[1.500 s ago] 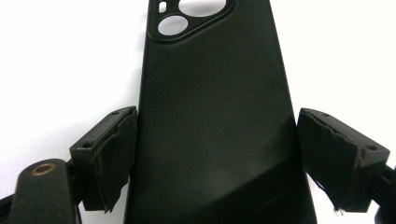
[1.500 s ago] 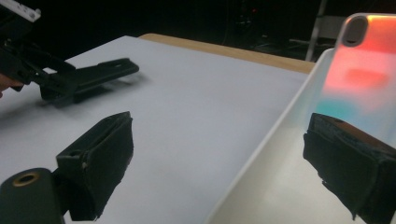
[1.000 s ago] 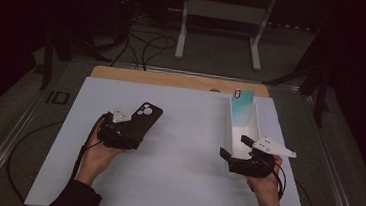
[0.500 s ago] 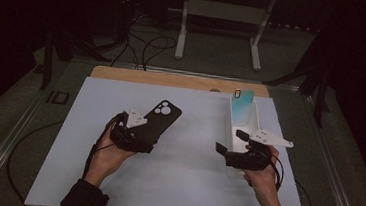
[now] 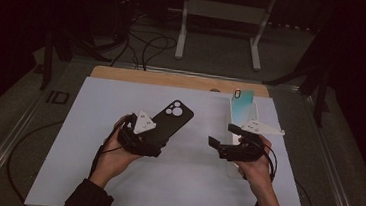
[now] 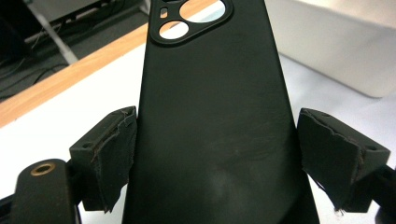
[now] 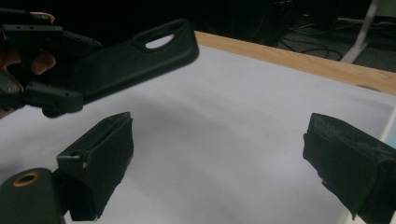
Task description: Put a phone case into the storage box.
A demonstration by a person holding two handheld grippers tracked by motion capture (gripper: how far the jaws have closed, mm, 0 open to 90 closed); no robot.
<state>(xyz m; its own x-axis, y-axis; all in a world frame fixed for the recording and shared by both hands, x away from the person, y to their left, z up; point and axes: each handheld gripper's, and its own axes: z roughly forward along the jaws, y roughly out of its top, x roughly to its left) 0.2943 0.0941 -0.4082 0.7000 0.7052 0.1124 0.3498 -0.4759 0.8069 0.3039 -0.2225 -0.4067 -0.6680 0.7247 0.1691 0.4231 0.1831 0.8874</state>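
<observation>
The left gripper (image 5: 154, 136) clamped the near end of the black phone case (image 5: 166, 124) across its width; in the left gripper view a pad (image 6: 114, 151) pressed each long edge of the case (image 6: 212, 116), which was thus grasped firmly. Compared with the frames from one second and half a second earlier, this gripper had carried the case up off the white mat (image 5: 89, 175) and inward toward the centre of the table. The case now stood clear of the mat, tilted with its camera cut-out at the far end.

The right gripper (image 5: 220, 139) was released: in the right gripper view its two pads (image 7: 105, 158) stood wide apart with bare mat (image 7: 224, 140) between them and nothing held. It had also shifted inward and up over the same interval, and now faced left toward the raised case (image 7: 126, 60). The two grippers remained apart, with open mat between them.

Farther off, at the right side of the mat, the phone (image 5: 242, 105) with a pale teal back lay untouched in a white tray (image 5: 256, 112), just beyond the right gripper. At the far edge of the mat ran the wooden board (image 5: 173, 79).

Judgement: the case had been picked up and presented for a two-handed step, most likely fitting it to the phone. The phone had not yet been taken, so the right gripper's next duty was probably to collect it or to steady the case.
</observation>
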